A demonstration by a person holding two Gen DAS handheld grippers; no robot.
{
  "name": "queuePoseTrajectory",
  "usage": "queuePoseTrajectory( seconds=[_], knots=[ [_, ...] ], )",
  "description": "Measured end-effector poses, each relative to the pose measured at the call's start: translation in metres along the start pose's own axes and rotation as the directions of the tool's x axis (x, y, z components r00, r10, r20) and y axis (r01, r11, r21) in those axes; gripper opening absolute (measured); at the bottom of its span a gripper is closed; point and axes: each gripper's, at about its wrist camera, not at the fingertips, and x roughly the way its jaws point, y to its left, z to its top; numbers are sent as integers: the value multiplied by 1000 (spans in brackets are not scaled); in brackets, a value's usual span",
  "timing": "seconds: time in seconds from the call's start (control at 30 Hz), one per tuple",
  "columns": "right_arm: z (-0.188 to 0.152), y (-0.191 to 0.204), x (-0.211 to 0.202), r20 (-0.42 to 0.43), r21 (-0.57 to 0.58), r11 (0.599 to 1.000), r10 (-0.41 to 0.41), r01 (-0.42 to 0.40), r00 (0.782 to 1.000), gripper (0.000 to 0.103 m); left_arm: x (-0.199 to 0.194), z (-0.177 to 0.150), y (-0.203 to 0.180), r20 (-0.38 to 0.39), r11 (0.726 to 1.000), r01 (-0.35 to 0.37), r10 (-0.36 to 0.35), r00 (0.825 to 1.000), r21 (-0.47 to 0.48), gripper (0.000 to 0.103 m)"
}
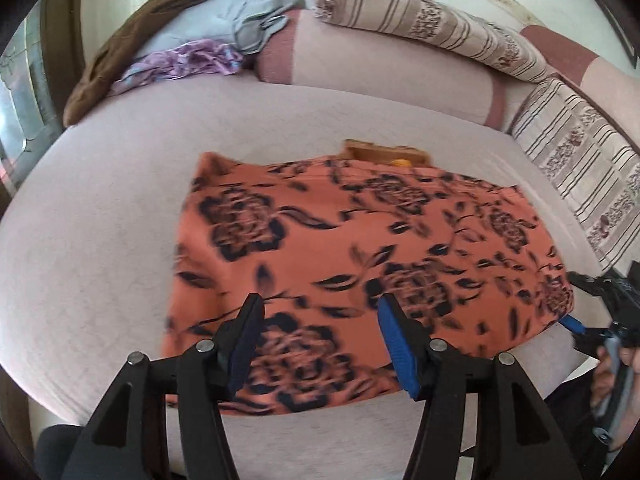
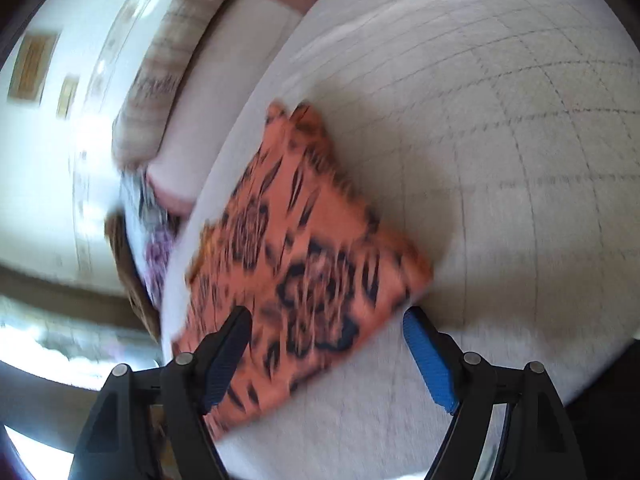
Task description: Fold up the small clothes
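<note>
Pale bed (image 1: 100, 220), folded orange floral cloth (image 1: 340, 248) lying flat, both claws agape, empty.

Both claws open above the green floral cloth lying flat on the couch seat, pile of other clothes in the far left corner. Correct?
Not quite: the floral cloth is orange with dark flowers, not green, as the left wrist view shows plainly. The rest holds: left claw and right claw both stand open with nothing pinched, the cloth lies flat on the couch seat, and the pile of other clothes sits in the far left corner.
</note>
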Motion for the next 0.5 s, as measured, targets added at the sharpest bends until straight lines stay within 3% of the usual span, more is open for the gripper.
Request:
queuePoseTrajectory(
  seconds=[0.03, 0.07, 0.13, 0.27, 0.37, 0.4, 0.43, 0.47, 0.5],
  knots=[
    [7, -1, 4, 8, 15, 1000, 1, -1, 1000, 58, -2, 2, -4, 3, 1000, 18, -18, 1000, -4, 60],
    [12, -1, 9, -2, 17, 1000, -12, 12, 1000, 10, -2, 4, -7, 4, 1000, 22, -22, 1000, -8, 60],
    [15, 1, 10, -10, 13, 1000, -8, 8, 1000, 10, -1, 9, -15, -3, 1000, 16, -16, 1000, -6, 60],
    [-1, 40, -20, 107, -204, 971, -101, 121, 989, 10, -6, 10, -29, 28, 1000, 24, -24, 999, 11, 63],
    [0, 9, 0, 39, -152, 971, -182, 185, 983, 19, 34, 3, -38, -87, 998, -23, 28, 996, 62, 66],
    [2, -15, 4, -7, -59, 992, -111, 110, 994, 19, 57, -4, -37, -165, 995, -62, 74, 983, 81, 66],
    [4, -22, -3, -6, -6, 998, -59, 59, 998, 23, 62, -8, -37, -161, 994, -65, 78, 984, 86, 66],
    [8, -23, -9, -18, 21, 998, -55, 55, 998, 32, 57, -12, -40, -104, 992, -71, 81, 991, 101, 67],
    [11, -19, -18, -9, 6, 997, -77, 77, 997, 39, 57, -13, -44, -103, 990, -80, 93, 990, 119, 68]
  ],
)
